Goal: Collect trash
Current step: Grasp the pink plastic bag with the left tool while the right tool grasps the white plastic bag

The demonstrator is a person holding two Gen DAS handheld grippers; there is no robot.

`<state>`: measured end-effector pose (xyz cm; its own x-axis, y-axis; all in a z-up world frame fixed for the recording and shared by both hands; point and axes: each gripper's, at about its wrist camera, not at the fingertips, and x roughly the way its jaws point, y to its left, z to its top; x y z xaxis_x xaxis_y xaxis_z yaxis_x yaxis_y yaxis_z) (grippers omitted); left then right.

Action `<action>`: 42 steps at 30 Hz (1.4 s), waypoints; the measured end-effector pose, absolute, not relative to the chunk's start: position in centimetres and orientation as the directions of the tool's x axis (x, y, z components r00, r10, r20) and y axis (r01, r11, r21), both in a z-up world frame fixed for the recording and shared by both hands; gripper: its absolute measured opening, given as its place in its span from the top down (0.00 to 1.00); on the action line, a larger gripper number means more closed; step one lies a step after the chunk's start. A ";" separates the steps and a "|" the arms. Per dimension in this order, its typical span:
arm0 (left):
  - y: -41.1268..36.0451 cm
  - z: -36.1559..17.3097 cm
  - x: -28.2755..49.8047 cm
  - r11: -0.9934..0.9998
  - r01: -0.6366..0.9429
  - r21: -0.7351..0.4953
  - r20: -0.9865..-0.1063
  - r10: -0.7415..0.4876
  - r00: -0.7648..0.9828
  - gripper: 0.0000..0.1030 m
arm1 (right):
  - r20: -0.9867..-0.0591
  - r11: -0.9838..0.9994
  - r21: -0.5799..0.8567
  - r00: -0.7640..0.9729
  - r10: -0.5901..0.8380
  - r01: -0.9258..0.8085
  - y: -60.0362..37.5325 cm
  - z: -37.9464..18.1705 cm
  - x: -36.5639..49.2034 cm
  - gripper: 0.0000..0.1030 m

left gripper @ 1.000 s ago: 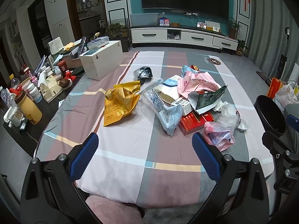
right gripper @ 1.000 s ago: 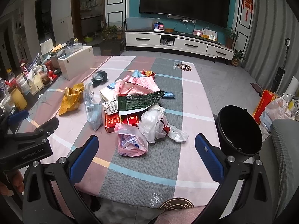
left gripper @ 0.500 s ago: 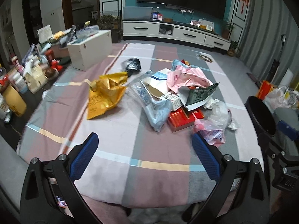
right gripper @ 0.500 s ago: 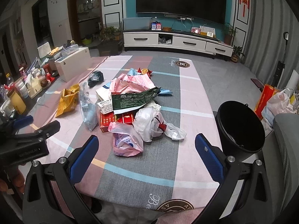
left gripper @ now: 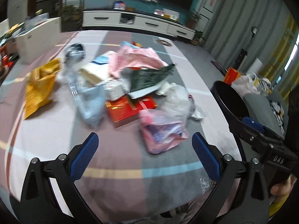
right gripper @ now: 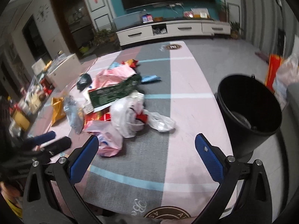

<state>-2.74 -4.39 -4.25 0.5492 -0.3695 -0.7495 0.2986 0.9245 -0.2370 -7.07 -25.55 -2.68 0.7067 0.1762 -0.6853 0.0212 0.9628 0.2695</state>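
Living-room clutter frames a low table (left gripper: 46, 136) under a striped pink and grey cloth, with the trash heaped across its middle: a yellow bag (left gripper: 38, 88) at the left, a clear blue-tinted bag (left gripper: 89, 102), a red box (left gripper: 130, 108), a dark green packet (left gripper: 149, 78), a white plastic bag (right gripper: 129, 115) and, nearest, a pink bag (left gripper: 162, 130). A black bin (right gripper: 248, 110) stands just off the table's right edge, and nothing in it can be made out. Compared with a moment ago, both views have swung and blurred: the left tool (left gripper: 143, 149) has shifted rightward so the pink bag now sits just ahead of its spread fingers, and the right tool (right gripper: 146, 149) has tilted toward the bin side. Both tools gape wide and carry nothing. I judge this an approach, with no piece yet lifted; the pink bag looks the likely first pick, and the bin is close by for the drop.
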 end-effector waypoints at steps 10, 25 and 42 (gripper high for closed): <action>-9.4 -7.4 0.2 0.924 0.334 -0.187 -0.782 -0.346 0.518 0.34 | -0.661 0.941 0.337 0.713 0.237 0.000 -28.1 -4.0 -5.9 0.03; -3.3 -3.6 -2.5 0.908 0.337 -0.251 -0.721 -0.407 0.560 0.69 | -0.703 0.936 0.297 0.620 0.347 -0.187 -22.0 -6.2 0.6 0.22; -9.3 -0.5 -1.0 0.854 0.467 -0.229 -0.687 -0.482 0.544 0.68 | -0.639 0.926 0.377 0.722 0.264 -0.005 -30.9 -5.3 -4.8 0.87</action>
<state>-1.02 -9.28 -0.53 0.5438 -0.4815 -0.6873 0.4666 0.8542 -0.2293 -4.77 -30.89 -5.32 0.7225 0.2643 -0.6389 -0.0052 0.9261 0.3773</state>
